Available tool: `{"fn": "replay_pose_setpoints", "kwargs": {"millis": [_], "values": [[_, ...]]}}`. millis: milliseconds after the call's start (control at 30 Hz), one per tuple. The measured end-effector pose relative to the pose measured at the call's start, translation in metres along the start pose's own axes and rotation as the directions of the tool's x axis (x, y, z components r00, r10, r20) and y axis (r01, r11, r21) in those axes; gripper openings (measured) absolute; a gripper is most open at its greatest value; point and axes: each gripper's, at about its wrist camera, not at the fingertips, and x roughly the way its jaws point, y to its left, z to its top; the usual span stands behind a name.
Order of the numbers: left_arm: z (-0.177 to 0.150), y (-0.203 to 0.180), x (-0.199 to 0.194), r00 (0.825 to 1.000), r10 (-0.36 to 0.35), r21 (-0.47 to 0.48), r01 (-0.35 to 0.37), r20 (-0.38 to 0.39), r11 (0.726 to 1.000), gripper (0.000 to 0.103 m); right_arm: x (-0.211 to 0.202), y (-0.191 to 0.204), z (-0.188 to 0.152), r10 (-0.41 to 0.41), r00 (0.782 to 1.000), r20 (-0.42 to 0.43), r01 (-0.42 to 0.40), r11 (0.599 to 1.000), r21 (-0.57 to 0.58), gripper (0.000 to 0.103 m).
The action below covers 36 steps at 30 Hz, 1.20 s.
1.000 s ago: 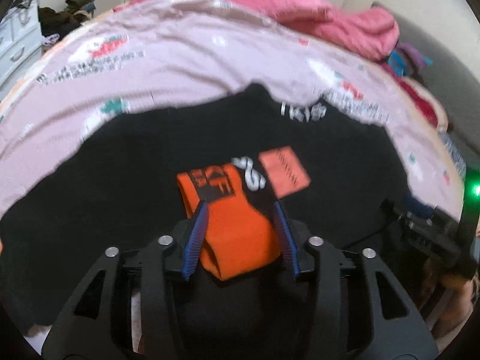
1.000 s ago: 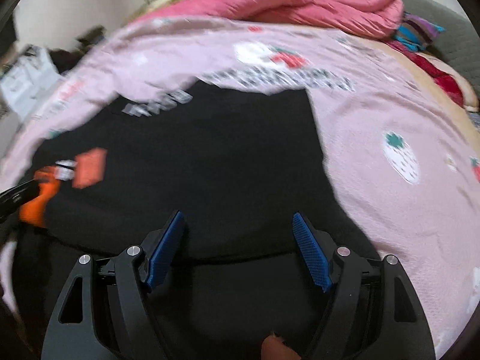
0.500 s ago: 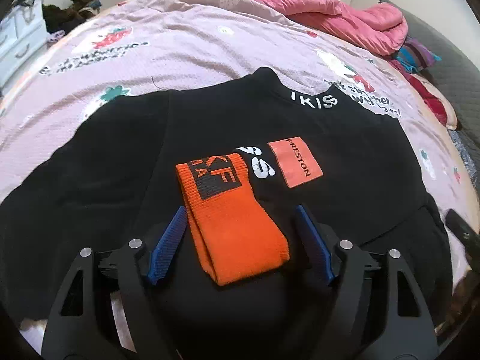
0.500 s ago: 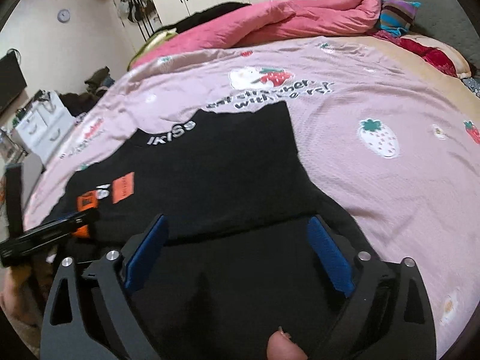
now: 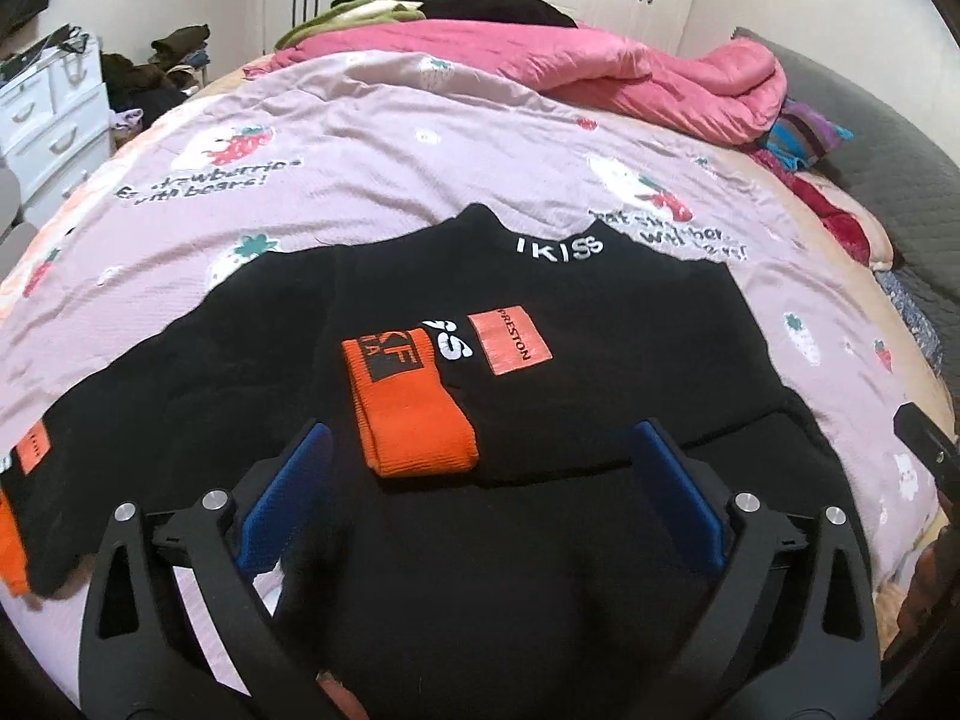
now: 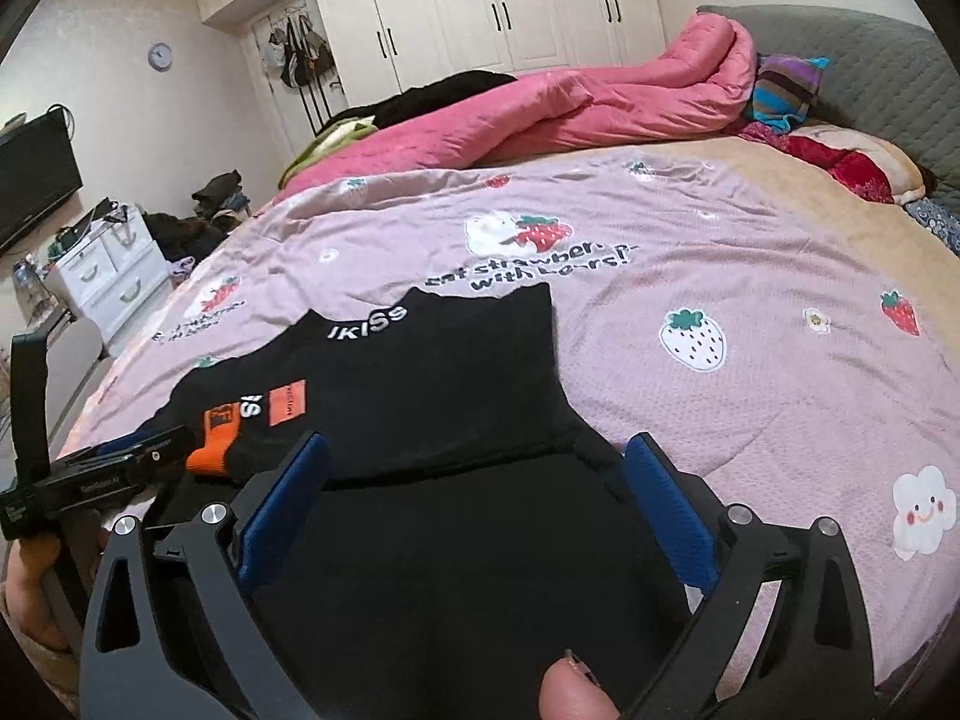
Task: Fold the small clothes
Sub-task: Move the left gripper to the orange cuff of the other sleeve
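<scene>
A: What differs on the bed (image 5: 420,138)?
B: The sweater (image 5: 600,372) lies flat there; its orange cuff (image 5: 408,402), earlier between the left gripper (image 5: 480,468) fingers, lies free. Left jaws opening, right gripper (image 6: 474,480) jaws opening wide, both empty.
A: Hidden?
B: The sweater's hem, behind the grippers.

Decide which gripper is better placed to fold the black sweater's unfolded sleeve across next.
Probably left. The unfolded sleeve with the orange cuff lies spread beside the left gripper, whose jaws are opening, empty. The right gripper hangs open over the already folded side.
</scene>
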Motion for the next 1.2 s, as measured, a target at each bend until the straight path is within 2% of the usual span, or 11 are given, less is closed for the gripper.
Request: {"fn": "replay_pose_setpoints", "kwargs": {"millis": [200,600,900,1200], "values": [[-0.001,0.018,-0.024,0.999,0.026,-0.042,-0.025,0.036,0.999,0.094,-0.009,0.025,0.001,0.034,0.999,0.018,-0.033,0.999,-0.037,0.099],[-0.026,0.103,-0.063,0.989,0.143,-0.176,-0.134,0.041,0.975,0.094,0.007,0.109,-0.007,0.118,0.993,-0.026,-0.121,0.98,-0.16,0.099],[-0.047,0.157,-0.089,0.978,0.2,-0.28,-0.178,0.053,0.943,0.094,0.014,0.166,-0.019,0.173,0.983,-0.063,-0.184,0.948,-0.259,0.099],[-0.072,0.207,-0.115,0.965,0.257,-0.406,-0.216,0.049,0.888,0.094,0.024,0.209,-0.032,0.225,0.968,-0.108,-0.248,0.915,-0.319,0.099]]}}
